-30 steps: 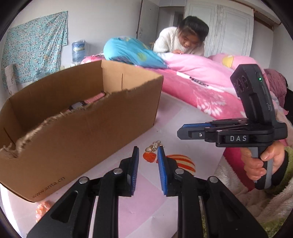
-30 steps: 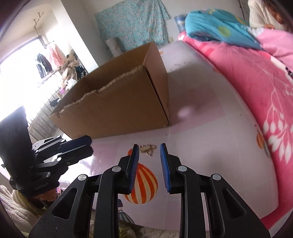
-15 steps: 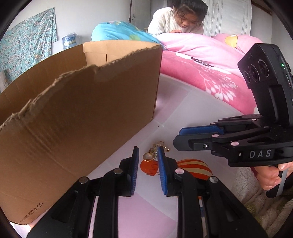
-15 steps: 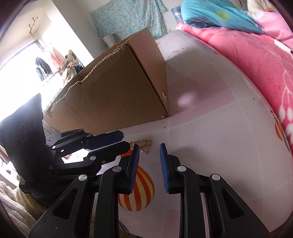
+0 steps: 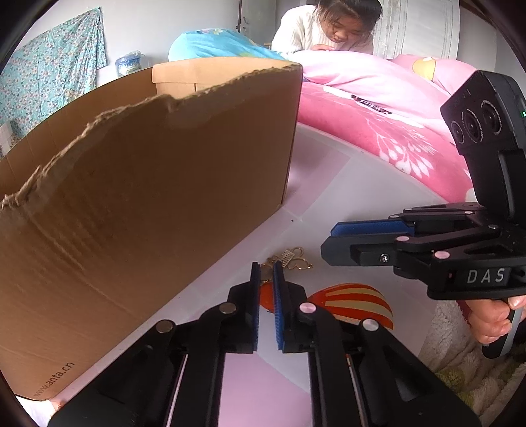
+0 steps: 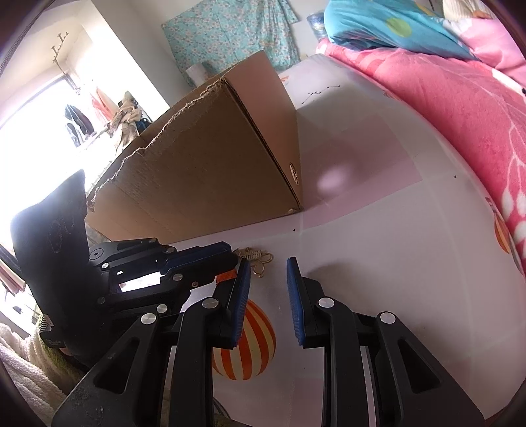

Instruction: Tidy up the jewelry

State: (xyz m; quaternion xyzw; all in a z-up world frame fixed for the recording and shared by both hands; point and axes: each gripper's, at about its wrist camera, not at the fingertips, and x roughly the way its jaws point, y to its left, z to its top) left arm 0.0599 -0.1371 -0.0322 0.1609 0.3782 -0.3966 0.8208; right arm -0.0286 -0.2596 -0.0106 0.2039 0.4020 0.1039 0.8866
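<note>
A small gold jewelry piece (image 5: 291,259) with loops lies on the white and pink table cover, just right of the cardboard box (image 5: 148,197). My left gripper (image 5: 266,267) is down at its near end; the jaws are closing tight there, and a gold ring shows between the blue pads. In the right wrist view the same gold piece (image 6: 258,259) lies just beyond my right gripper (image 6: 266,262), which stands open with nothing between its fingers. There the left gripper (image 6: 231,256) reaches in from the left. From the left wrist view, the right gripper (image 5: 328,239) hovers right of the piece.
The tall open box (image 6: 213,170) has a torn top edge and walls off the left side. An orange striped balloon print (image 5: 351,302) marks the cover near me. A pink blanket (image 5: 378,115) lies on the right, with a person (image 5: 328,29) leaning over it at the back.
My left gripper dropped down and forward to the gold piece, then narrowed its jaws around the piece's near end. The right gripper stayed where it was, still open.
</note>
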